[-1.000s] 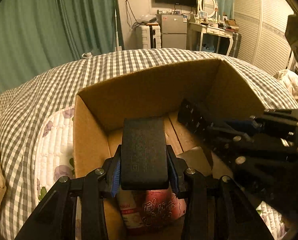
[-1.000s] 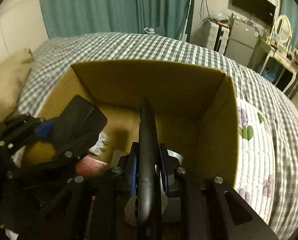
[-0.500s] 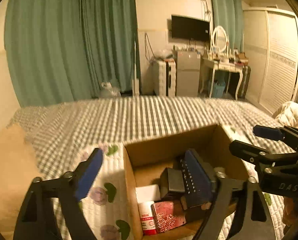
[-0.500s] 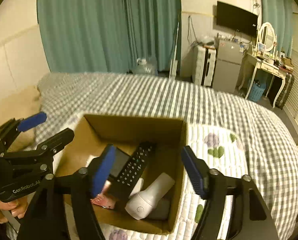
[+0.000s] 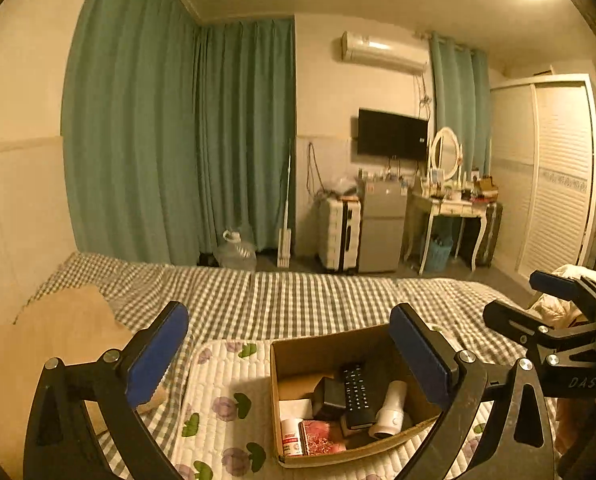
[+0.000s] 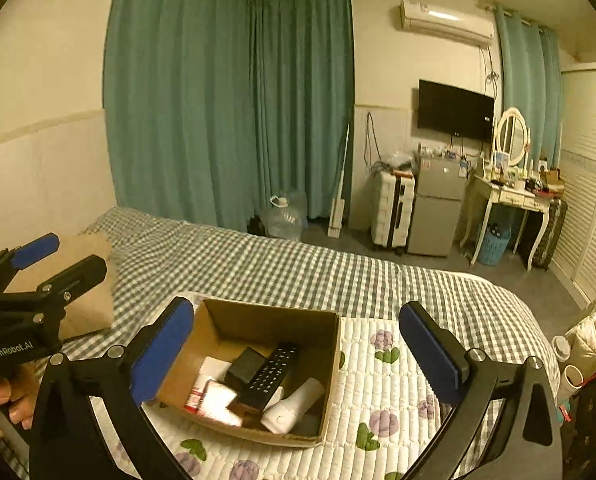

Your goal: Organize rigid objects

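Bedroom, warm dim light, teal curtains (image 6: pixel 226 112) across the back, checked bedspread (image 6: pixel 282 268) over the bed. Cardboard box (image 6: pixel 331 364) sits on a floral quilted pad (image 6: pixel 381 384), lower centre of both wrist views.

Left gripper (image 5: pixel 290 356) has its jaws spread as far as they go, nothing between the blue pads; they have just been opening. Right gripper (image 6: pixel 294 356) likewise: jaws wide, empty, just been opening. Both hang above the box, clear of it. In the right view the left gripper shows at far left with a hand (image 6: pixel 2 396) on its handle.

Task things are all in the box: black remote (image 6: pixel 272 374) leaning diagonally across the pile, small black block (image 6: pixel 246 366) beside it, white cylindrical device (image 6: pixel 294 406) lower right, pink packet (image 6: pixel 218 400) and a red-and-white tube (image 5: pixel 292 436) toward the near left.

Risks, my judgement: the remote rests propped on other items, so any knock to the box could slide it or tip the pile. Box sits on soft bedding, so pressing a wall could tilt it. Contents are heaped, not lined up; reaching back in with wide jaws could snag a box wall or drag a neighbour. Low light makes dark items hard to separate.
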`<state>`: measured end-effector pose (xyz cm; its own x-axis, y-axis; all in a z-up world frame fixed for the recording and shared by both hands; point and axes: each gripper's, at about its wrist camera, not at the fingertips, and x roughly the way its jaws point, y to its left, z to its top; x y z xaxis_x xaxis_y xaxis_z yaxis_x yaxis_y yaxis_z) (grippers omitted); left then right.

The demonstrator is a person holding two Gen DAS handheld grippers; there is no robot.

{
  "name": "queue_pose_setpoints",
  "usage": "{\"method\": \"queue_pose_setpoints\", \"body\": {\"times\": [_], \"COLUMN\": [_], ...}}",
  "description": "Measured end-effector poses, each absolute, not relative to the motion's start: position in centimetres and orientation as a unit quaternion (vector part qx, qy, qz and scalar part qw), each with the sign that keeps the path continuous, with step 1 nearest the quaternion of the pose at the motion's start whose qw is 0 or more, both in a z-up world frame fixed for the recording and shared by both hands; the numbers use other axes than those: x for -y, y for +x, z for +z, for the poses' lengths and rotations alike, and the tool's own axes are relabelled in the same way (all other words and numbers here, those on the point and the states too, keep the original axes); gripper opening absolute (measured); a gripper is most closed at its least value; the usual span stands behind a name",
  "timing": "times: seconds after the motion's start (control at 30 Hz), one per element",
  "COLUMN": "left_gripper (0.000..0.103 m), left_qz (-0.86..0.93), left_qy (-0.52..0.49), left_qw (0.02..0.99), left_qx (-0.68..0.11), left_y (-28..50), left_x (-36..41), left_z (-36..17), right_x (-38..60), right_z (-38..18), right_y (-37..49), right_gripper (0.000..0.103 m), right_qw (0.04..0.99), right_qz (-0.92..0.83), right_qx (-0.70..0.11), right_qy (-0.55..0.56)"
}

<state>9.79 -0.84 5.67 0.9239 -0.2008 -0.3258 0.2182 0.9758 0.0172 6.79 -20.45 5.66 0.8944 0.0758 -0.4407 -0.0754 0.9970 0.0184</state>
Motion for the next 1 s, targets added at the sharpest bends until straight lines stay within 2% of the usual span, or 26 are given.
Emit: {"method": "queue_pose_setpoints", "body": {"times": [0.17,0.4,0.7,1.0], "left_gripper": [0.103,0.103,0.103,0.103], "left_qz": [-0.111,-0.104,-0.1,-0.093], "left_qy": [0.019,0.03,0.033,0.032], "left_qw": [0.982,0.982,0.974,0.973], "left_qx": [-0.15,-0.157,-0.202,-0.208], "left_y": [7.2,5.0,5.2,5.2], "left_x": [0.2,-0.8,-1.9,-2.7], "left_z": [5.2,1.1,-3.9,-5.1], "right_x": [19.6,19.0,18.8,18.4], "right_z": [5.4,1.9,-2.9,-3.9], "right_y": [3.4,-0.2,-0.8,-0.9], "right_gripper": [0.103,0.103,0.103,0.103], "right_qw": [0.977,0.975,0.969,0.968], "right_qz": [0.045,0.044,0.026,0.029], "right_qx": [-0.208,-0.215,-0.245,-0.246], "right_qy": [-0.005,-0.013,-0.031,-0.038]}}
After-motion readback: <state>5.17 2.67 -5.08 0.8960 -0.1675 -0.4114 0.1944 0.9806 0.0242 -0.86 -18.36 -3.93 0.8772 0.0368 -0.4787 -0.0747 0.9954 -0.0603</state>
